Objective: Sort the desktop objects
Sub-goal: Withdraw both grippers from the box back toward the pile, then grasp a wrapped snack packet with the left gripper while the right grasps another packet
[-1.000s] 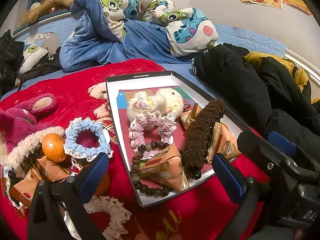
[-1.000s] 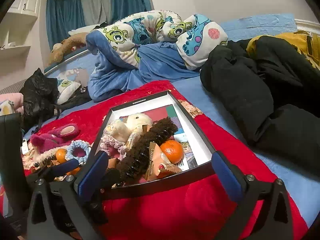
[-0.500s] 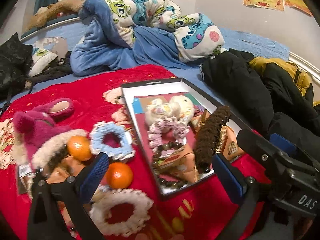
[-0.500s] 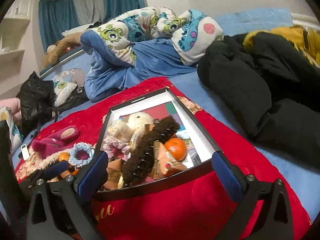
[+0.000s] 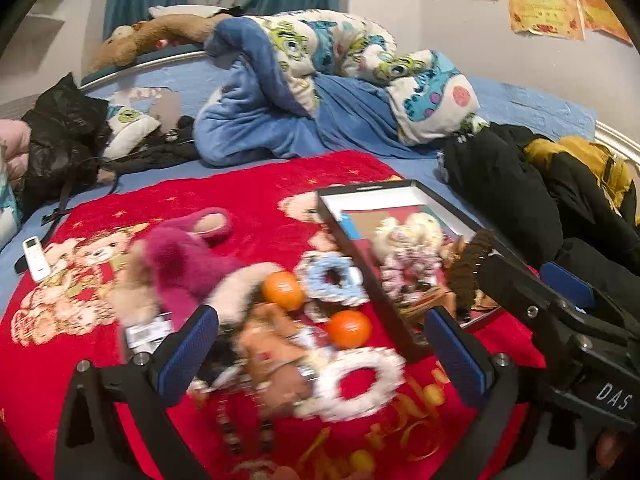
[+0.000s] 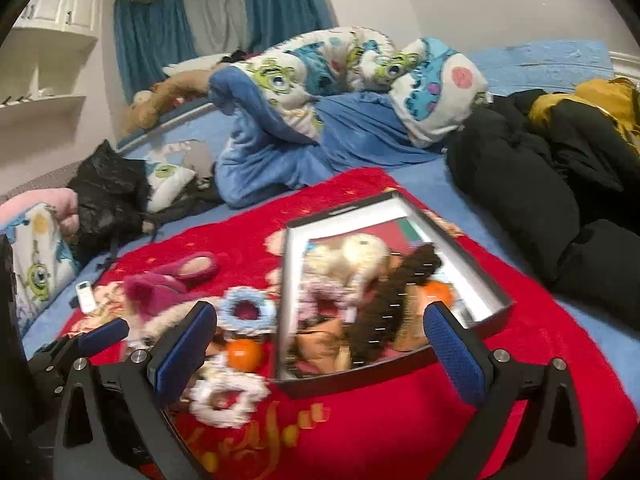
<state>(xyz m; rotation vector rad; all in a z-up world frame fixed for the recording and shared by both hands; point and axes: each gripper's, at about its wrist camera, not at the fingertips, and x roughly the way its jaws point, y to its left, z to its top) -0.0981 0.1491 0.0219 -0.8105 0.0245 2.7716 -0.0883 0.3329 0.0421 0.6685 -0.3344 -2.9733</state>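
Item one, lowest in both frames: our left gripper (image 5: pixel 320 356) and our right gripper (image 6: pixel 320 350), each with blue pads spread wide and nothing between them, which we read as hovering to choose the next piece. Item two, just above the left gripper in the lower centre of its view: the unsorted heap on the red blanket (image 5: pixel 248 196), namely a white scrunchie (image 5: pixel 352 384), a tan wrapped packet (image 5: pixel 272 348), a string of dark beads (image 5: pixel 244 432), two oranges (image 5: pixel 349 329) (image 5: pixel 282 290), a blue scrunchie (image 5: pixel 332 276) and a magenta plush slipper (image 5: pixel 180 256); we judge these lie loose because they are not yet sorted. Item three, centre right: the black-rimmed tray (image 6: pixel 472 276), the likely destination, already holding cream plush toys (image 6: pixel 352 252), a pink scrunchie (image 5: pixel 408 264), a brown claw clip (image 6: pixel 396 300), packets and a third orange (image 6: pixel 438 292) half covered by the clip. Item four, left edge: a small white remote (image 5: pixel 35 258). Item five, upper half: a black coat (image 6: pixel 520 184) at right, a monster-print duvet (image 5: pixel 340 52) at centre, a brown plush toy (image 5: pixel 160 36) and teal curtains (image 6: pixel 152 36) beyond. Limits: motion blur smears the heap and tray contents, so packet labels are unreadable; the beads are cut by the left gripper's frame; the tray floor is mostly buried; a card by the left pad cannot be identified.
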